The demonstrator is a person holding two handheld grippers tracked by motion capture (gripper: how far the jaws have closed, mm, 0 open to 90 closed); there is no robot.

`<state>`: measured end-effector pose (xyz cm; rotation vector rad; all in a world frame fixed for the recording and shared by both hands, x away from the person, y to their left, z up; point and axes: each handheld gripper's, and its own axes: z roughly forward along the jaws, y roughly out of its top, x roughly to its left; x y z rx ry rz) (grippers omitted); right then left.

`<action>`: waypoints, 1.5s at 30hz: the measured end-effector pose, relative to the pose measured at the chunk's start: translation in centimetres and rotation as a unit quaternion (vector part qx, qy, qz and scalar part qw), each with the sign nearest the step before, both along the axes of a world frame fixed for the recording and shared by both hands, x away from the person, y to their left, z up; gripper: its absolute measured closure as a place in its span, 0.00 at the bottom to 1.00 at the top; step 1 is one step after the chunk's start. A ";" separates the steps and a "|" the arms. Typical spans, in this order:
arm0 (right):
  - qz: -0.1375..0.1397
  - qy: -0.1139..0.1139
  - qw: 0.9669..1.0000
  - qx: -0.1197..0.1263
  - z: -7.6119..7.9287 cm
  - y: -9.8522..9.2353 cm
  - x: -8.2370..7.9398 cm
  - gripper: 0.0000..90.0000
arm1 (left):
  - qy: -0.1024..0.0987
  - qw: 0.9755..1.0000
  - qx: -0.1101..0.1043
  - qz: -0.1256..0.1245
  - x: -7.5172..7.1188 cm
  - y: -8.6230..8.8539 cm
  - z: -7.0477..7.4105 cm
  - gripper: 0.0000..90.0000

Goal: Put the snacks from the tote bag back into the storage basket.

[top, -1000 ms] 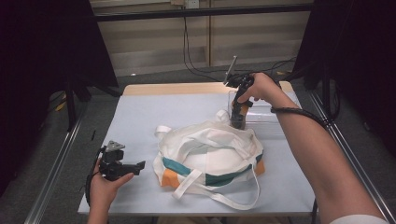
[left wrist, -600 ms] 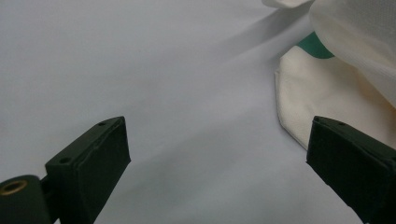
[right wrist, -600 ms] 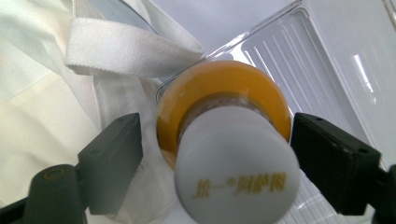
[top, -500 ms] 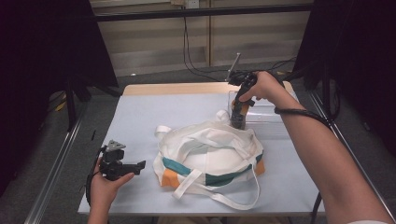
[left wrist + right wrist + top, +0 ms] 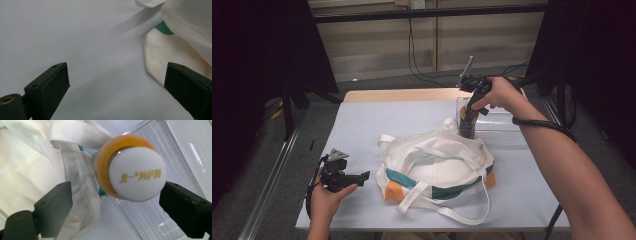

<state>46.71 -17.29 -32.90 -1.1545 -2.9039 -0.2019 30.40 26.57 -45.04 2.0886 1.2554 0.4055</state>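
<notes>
The right gripper (image 5: 468,125) points down at the far right part of the table (image 5: 362,130), above a bottle (image 5: 130,167) with a white cap and an orange body. This bottle stands upright at the near end of a clear plastic tray (image 5: 162,202), just beside the white bag (image 5: 437,165). The jaws of this gripper have just been opening; in the right gripper view they stand wide apart, one on each side of the cap, and they do not press on it, so the bottle is between them but not pinched. A white strap (image 5: 77,132) of the bag lies close to the bottle. The bag itself lies flat in the middle of the table, white with green and orange parts, and its long handles spread toward the near edge. The left gripper (image 5: 359,176) rests low near the left front of the table, pointing toward the bag, well apart from the bottle. Its jaws are spread and nothing is between them; a corner of the bag is just beyond the one at the right of the left gripper view.
</notes>
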 end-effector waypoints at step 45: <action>0.024 0.003 1.000 0.011 0.8 -2.3 -4.1 0.12 | 0.001 1.000 0.011 0.001 0.0 -0.2 0.1 0.06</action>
